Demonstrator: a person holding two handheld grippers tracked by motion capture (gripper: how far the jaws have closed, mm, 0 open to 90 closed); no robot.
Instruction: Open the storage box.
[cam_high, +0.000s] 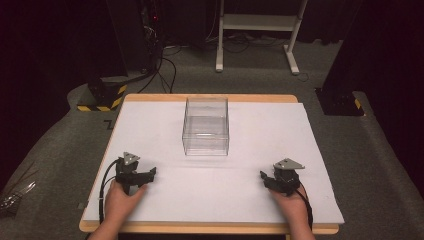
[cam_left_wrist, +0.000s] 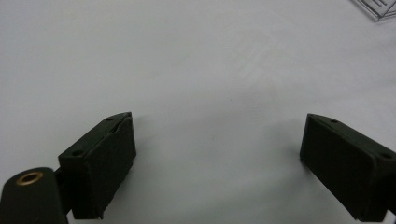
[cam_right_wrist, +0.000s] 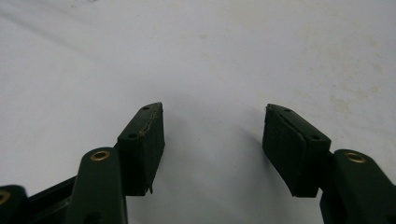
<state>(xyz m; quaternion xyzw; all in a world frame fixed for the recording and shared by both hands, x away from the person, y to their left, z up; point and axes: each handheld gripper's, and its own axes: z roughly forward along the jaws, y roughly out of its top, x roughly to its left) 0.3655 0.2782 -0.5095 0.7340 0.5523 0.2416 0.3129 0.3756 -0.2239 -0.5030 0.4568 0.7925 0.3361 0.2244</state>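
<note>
A clear plastic box (cam_high: 206, 126) stands empty in the middle of the white table top (cam_high: 260, 200), toward the far side. My left gripper (cam_high: 150, 172) rests low over the sheet at the front left, held by a hand, jaws pointing right. Its own view shows the left gripper (cam_left_wrist: 217, 140) open wide over bare white surface, with a corner of the clear box (cam_left_wrist: 378, 8) at the top right. My right gripper (cam_high: 263, 176) sits at the front right, jaws pointing left. In its own view the right gripper (cam_right_wrist: 214, 123) stands open with nothing between the pads.
The white sheet covers a wooden table with its edge (cam_high: 210, 229) showing at the front. Beyond the table lie grey carpet, cables (cam_high: 162, 70), a white frame's legs (cam_high: 255, 30) and black-and-yellow striped feet (cam_high: 102, 97). A bundle of clear items (cam_high: 15, 192) lies on the floor at left.
</note>
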